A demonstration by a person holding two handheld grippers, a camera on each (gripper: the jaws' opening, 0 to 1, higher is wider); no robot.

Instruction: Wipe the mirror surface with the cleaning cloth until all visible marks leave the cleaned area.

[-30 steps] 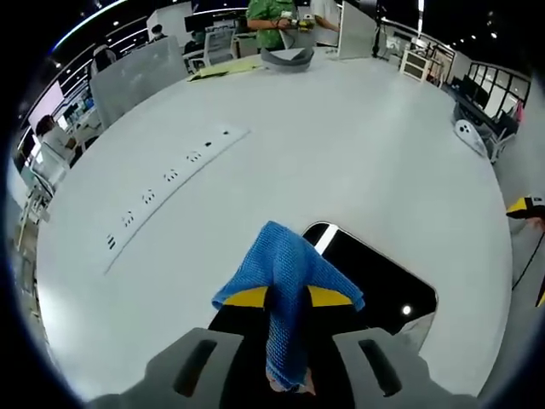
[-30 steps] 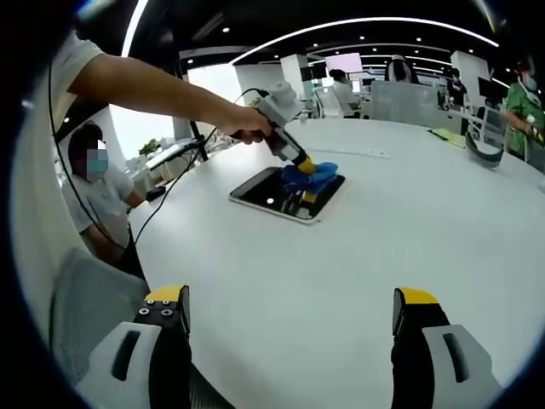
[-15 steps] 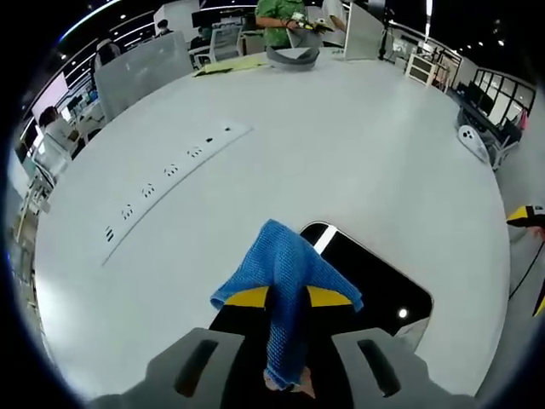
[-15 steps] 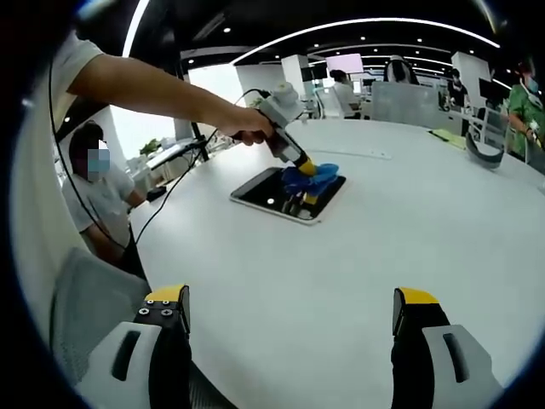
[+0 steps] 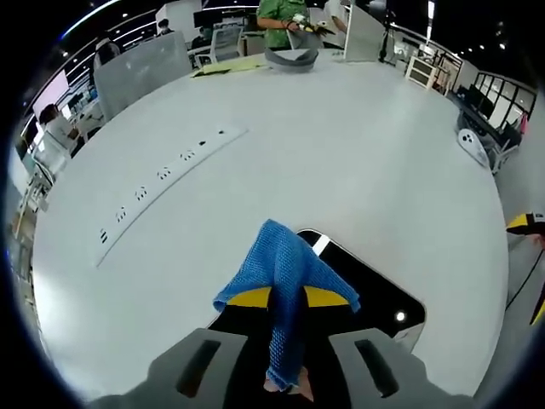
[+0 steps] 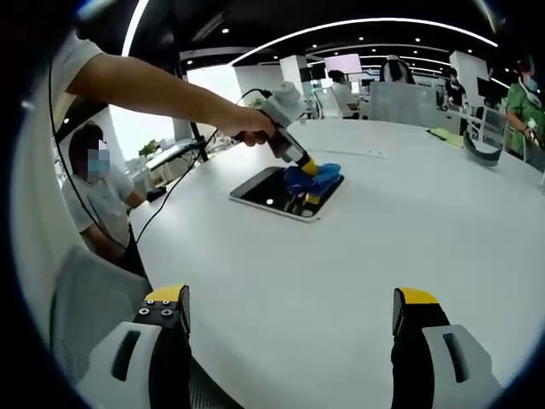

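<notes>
Mirror, flat rectangular, dark glass with rounded corners and pale rim (image 6: 281,194): lies flat on the white round worktop (image 6: 358,256), directly under and ahead of the left gripper (image 5: 288,298); well ahead of the right gripper (image 6: 289,319) and to its left. Its surface reflects ceiling lamps as bright dots; whether marks remain on the glass cannot be told from either view.

Cloth, blue knitted cleaning type (image 5: 285,281): clamped between the left gripper's yellow-tipped jaws, bunched and draped over both tips, its lower folds at the glass near the mirror's near end.

Left gripper: closed onto the cloth, held by a person's hand (image 6: 247,128), tilted down onto the mirror.

Right gripper: jaws spread wide, nothing between them, hanging above bare worktop, well apart from the mirror.

Step in hand, judged: wiping. To do well, keep the cloth flat between the tips and the glass so the hard jaw ends do not scrape; press lightly; work in overlapping strokes away from the gripper toward the far end, then across. The mirror lies loose, so a hard push may slide it; the idle right gripper could steady its rim.

Edges and room: the far corner of the mirror lies ahead and to the right of the left gripper; stop strokes short of the rim lest the cloth snag. A strip of inset sockets (image 5: 162,175) lies well to the left, clear of any stroke. Open worktop on every side of the mirror; the worktop's edge is near on the right.
</notes>
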